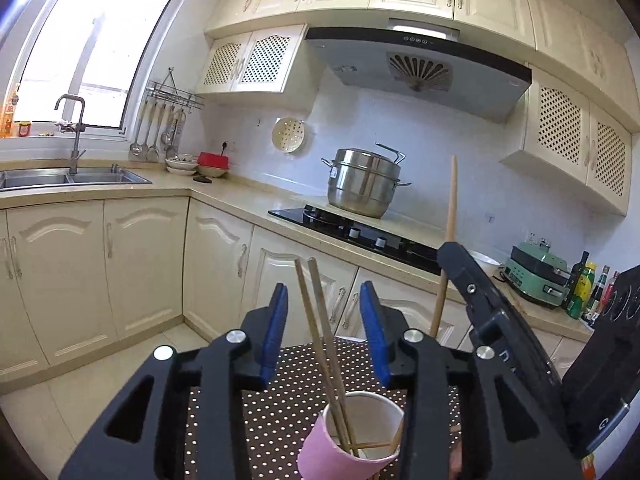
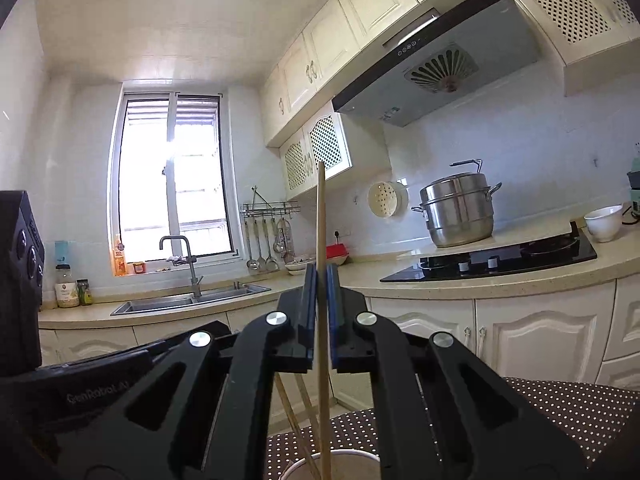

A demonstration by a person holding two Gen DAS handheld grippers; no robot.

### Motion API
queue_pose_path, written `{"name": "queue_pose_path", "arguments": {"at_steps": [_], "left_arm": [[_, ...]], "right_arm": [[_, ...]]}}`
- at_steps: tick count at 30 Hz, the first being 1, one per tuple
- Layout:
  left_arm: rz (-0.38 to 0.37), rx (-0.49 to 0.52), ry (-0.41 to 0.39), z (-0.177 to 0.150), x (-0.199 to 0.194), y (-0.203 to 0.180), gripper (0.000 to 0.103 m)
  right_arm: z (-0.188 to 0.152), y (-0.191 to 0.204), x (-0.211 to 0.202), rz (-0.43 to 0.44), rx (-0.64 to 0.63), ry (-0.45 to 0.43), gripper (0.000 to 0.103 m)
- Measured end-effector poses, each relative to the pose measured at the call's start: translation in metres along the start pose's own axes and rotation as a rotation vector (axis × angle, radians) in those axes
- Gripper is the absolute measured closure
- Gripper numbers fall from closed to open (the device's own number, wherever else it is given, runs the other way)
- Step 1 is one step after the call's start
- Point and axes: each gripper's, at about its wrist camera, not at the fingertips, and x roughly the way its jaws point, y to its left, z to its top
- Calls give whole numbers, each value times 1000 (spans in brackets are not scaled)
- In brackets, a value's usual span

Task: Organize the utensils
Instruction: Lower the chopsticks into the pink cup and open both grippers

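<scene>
Right wrist view: right gripper [image 2: 320, 280] is pinching one wooden stick [image 2: 320, 216] upright btwn narrow pads, lower end dipping toward the paper cup [image 2: 332, 465], likely to drop it in w/ the others. Left wrist view is showing what that hides: left gripper [image 1: 324, 312] spread wide, empty, straddling two chopsticks [image 1: 320, 320] leaning in the pink cup on the dotted cloth [image 1: 256, 420].

The cup [image 2: 332, 465] is cut off by the right view's bottom edge. In the left view, the right gripper [image 1: 456, 256] hides the stick's [image 1: 451, 200] middle, and the cup's [image 1: 352, 436] base is hidden.
</scene>
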Motion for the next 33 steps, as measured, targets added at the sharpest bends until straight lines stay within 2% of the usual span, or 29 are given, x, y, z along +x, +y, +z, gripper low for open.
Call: {"name": "queue_pose_path", "arguments": {"at_steps": [3,8,25,27,29,33], "left_arm": [[70,30,15,-5,-2,4,63],[109,35,42,-9,-6,13,62],[108,40,72,-7,-15,10,57],[109,42,80,-6,-17,8,56],[106,44,81,-4,-19,6,56],[105,52,70,-1,-32,0,54]], "right_arm": [[0,3,-1,-3,-17,-2,97],[0,8,-3,-2,-38,-14,97],[7,7,-15,-15,-58,3,94],[11,8,-19,-18,-58,3,89],[15,8,-24,-20,-56,-6,74],[25,11,-36,-24,-65,-13,72]]}}
